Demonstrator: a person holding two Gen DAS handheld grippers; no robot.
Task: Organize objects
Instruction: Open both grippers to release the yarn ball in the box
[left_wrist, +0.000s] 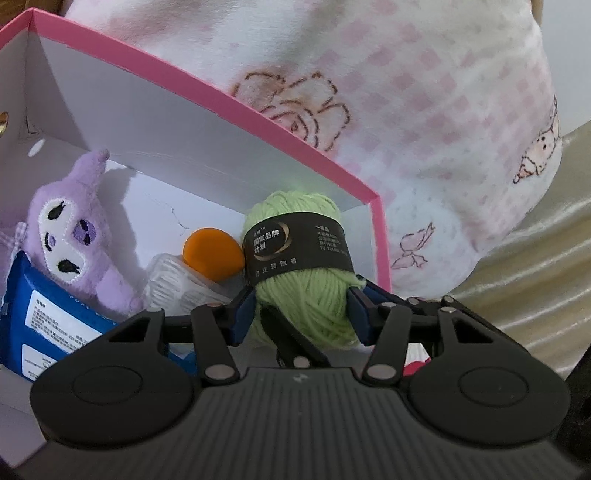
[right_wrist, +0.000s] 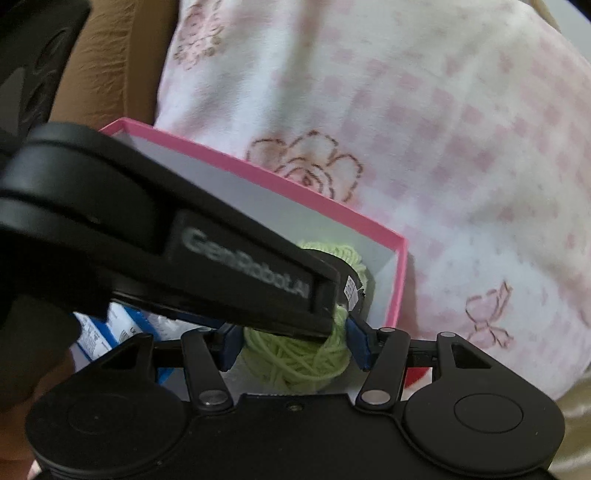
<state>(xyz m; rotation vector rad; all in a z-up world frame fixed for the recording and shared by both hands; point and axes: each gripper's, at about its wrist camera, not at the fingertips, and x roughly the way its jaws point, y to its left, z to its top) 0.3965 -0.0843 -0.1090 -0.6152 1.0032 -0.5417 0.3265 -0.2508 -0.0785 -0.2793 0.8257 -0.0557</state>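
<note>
Left wrist view: yarn ball (left_wrist: 301, 273) reaches pink box (left_wrist: 207, 92), nearly packed.
Both tongs, left tongs (left_wrist: 301, 314) and right tongs (right_wrist: 293, 343), clamped on it; release remains.

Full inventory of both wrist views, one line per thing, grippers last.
box: 1, pink rim, white inside, on the blanket
yarn ball: 1, light green with black label, in box's near right corner
plush toy: 1, purple, against box's left wall
orange ball: 1, orange, touching yarn's left side
blue packet: 1, blue with white label, below plush
clear plastic pack: 1, whitish, under orange ball
blanket: 1, white and pink check, behind box
left hand-held gripper: 1, black with blue pads, around yarn
right hand-held gripper: 1, black with blue pads, flanking yarn
</note>
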